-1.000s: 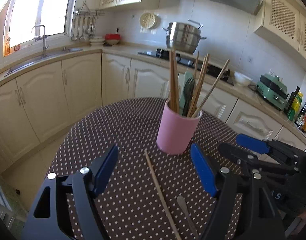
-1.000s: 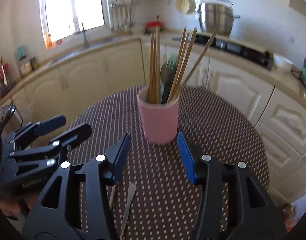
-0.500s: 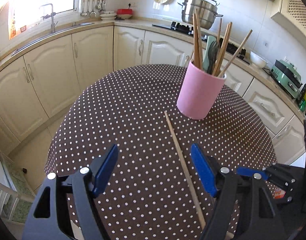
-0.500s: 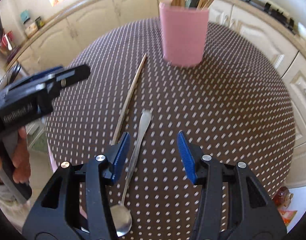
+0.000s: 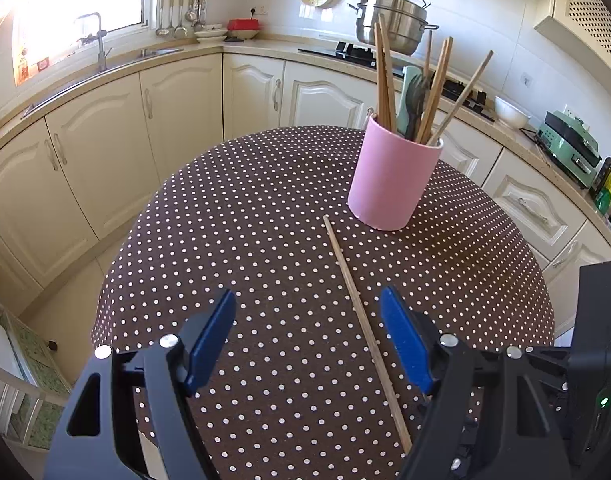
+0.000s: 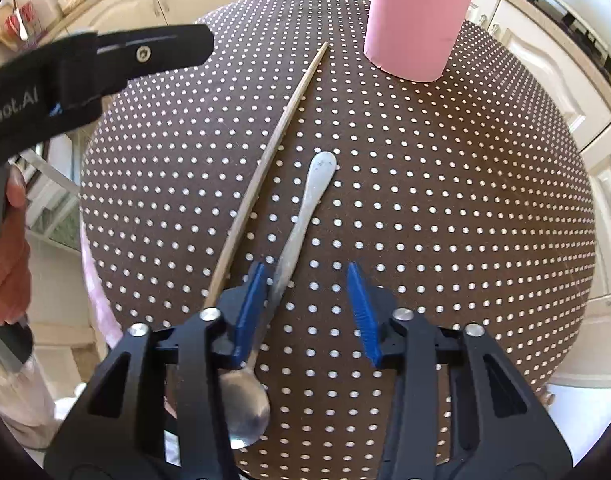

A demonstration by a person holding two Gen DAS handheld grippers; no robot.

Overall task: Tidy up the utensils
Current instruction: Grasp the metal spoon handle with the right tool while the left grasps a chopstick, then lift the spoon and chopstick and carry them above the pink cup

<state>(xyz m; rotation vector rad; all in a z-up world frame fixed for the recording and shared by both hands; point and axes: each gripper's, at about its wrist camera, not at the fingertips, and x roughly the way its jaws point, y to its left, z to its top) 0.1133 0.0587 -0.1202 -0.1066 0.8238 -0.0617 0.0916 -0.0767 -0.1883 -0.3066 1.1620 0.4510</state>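
Closing right tool (image 6: pixel 305 280) over spoon (image 6: pixel 301 224) on table (image 6: pixel 465 200)

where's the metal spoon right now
In the right wrist view the spoon lies flat on the dotted tablecloth, just right of the loose chopstick, its handle between the closing right gripper's pads.

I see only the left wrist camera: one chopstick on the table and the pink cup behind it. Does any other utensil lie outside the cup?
Observer: Yes. A metal spoon lies beside the chopstick, on its right in the right wrist view.
Operator: Where is the right claw?
Observer: The right claw is around the spoon's handle and its jaws are closing. The handle sits near one pad, and the other pad is apart from it.
Operator: Do spoon and chopstick touch?
Observer: Where visible, they lie apart. Lower down a finger hides them.
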